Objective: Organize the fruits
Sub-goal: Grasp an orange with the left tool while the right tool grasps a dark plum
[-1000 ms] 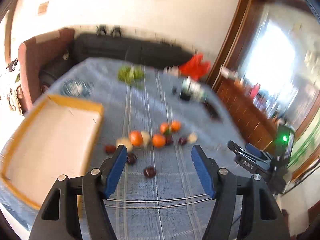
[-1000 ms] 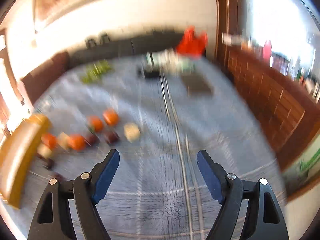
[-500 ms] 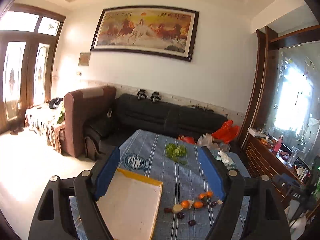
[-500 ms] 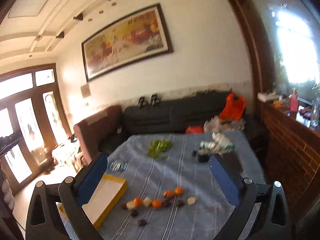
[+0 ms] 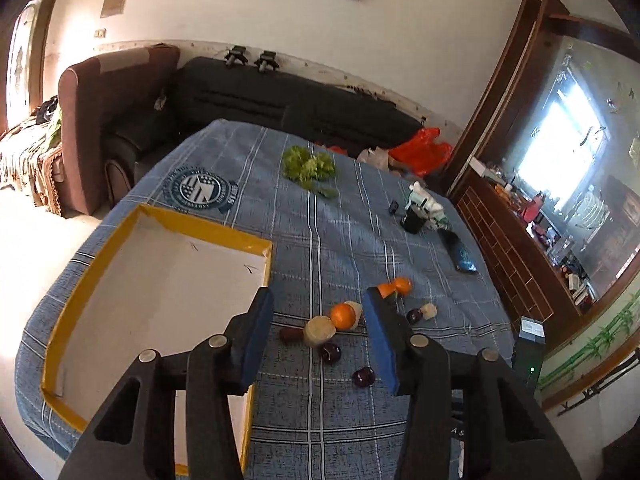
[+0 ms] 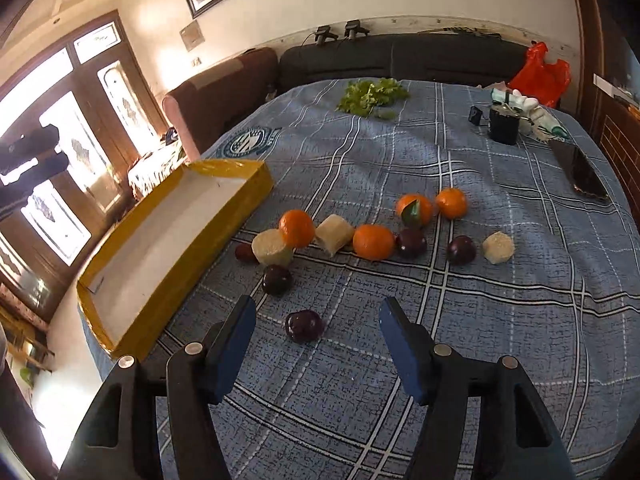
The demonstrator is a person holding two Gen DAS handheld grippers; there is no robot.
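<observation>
Orange, glossy citrus [image 6: 373, 241], dark round plums [image 6: 304, 325] and pale rough-cut chunks [image 6: 272, 246] lie scattered just ahead of the right gripper [image 6: 314, 344], released and empty. The left gripper [image 5: 318, 340] is also spread wide, fruit beyond its tips. Blue plaid cloth covers the surface [image 6: 500, 320]; a shallow yellow-edged cardboard tray [image 6: 168, 240] sits to the left.

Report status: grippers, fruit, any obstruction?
Left gripper and right gripper open, empty. Oranges and plums loose on tablecloth; yellow box unfilled. Nothing blocking.
</observation>
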